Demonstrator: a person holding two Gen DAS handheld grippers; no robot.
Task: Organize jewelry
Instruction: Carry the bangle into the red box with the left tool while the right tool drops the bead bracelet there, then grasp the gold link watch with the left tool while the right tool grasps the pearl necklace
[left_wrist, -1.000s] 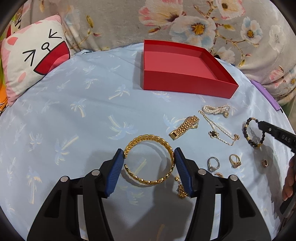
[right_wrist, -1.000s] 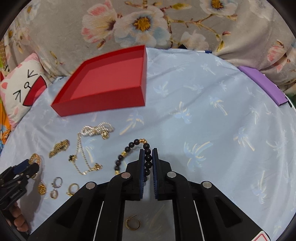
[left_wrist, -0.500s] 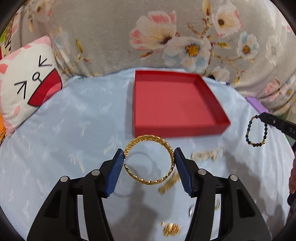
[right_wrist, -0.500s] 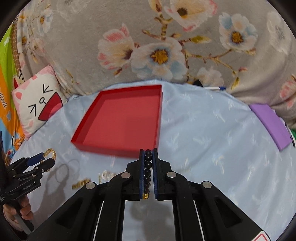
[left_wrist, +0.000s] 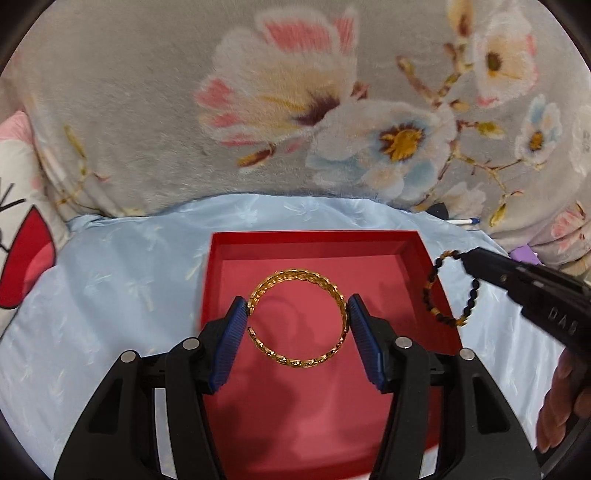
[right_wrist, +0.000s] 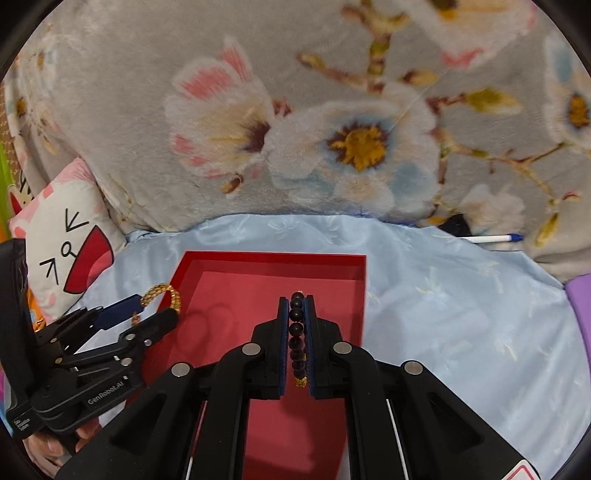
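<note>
My left gripper (left_wrist: 297, 328) is shut on a gold chain-link bangle (left_wrist: 299, 319) and holds it above the inside of the red box (left_wrist: 421, 295). My right gripper (right_wrist: 296, 332) is shut on a black bead bracelet (right_wrist: 296, 328) with gold beads, above the same red box (right_wrist: 236, 291). In the left wrist view the bead bracelet (left_wrist: 448, 291) hangs from the right gripper over the box's right wall. In the right wrist view the left gripper (right_wrist: 136, 314) holds the bangle (right_wrist: 164, 293) over the box's left wall.
The box stands on a light blue cloth (left_wrist: 122, 266) with palm prints. A grey flowered blanket (left_wrist: 295, 103) rises behind. A cat-face cushion (right_wrist: 70, 243) lies at the left, a pen (right_wrist: 491, 238) and a purple item (right_wrist: 580, 299) at the right.
Both grippers have lifted their bracelets off the cloth and moved forward over the red box. The other jewelry on the cloth has dropped out of view.
</note>
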